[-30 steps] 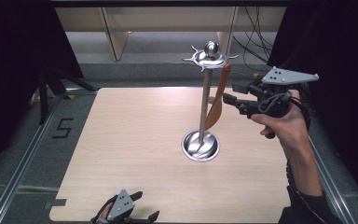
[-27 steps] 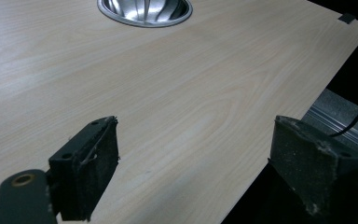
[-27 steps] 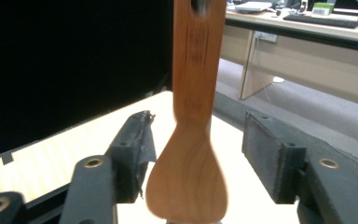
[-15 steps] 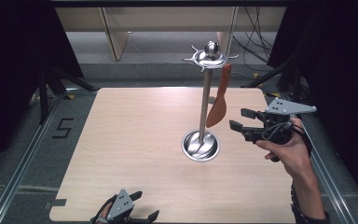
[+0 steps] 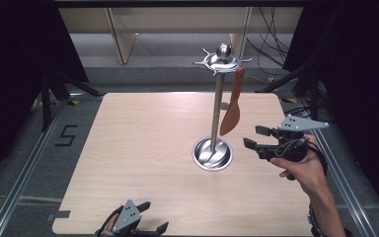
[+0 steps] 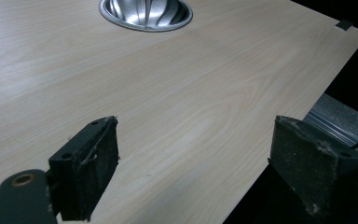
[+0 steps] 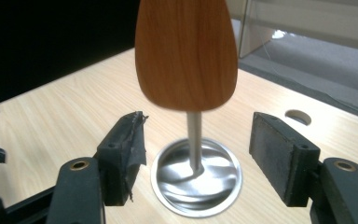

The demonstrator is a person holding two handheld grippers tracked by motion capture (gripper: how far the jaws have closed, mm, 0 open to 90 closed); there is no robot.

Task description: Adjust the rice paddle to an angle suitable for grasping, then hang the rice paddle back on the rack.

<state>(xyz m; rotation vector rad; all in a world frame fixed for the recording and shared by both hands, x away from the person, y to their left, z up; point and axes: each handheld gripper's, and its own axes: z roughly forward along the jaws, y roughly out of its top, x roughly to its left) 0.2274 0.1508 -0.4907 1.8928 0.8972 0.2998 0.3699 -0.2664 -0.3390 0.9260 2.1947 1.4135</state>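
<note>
A steel utensil stand [image 5: 217, 106] rises from a round base [image 5: 212, 153] on the wooden table [image 5: 143, 148]. A brown wooden spatula [image 5: 232, 103] hangs from a hook of its crown [image 5: 222, 60], blade down. My right gripper [image 5: 255, 137] is open, held right of the base and below the spatula, apart from it. In the right gripper view the spatula blade [image 7: 186, 53] hangs above and beyond the open jaws, with the base [image 7: 196, 176] behind. My left gripper [image 5: 148, 218] is open at the table's front edge; the left gripper view has the base [image 6: 145, 13] far ahead.
The table's right edge [image 5: 296, 163] runs under my right hand. Metal floor rails [image 5: 24, 168] flank the table, and a "5" mark [image 5: 65, 135] lies on the floor at left. Furniture legs and cables [image 5: 271, 44] stand behind the table.
My right gripper has let go of the spatula, which now hangs free on the stand, and has moved down and toward me. The left gripper has stayed put.
</note>
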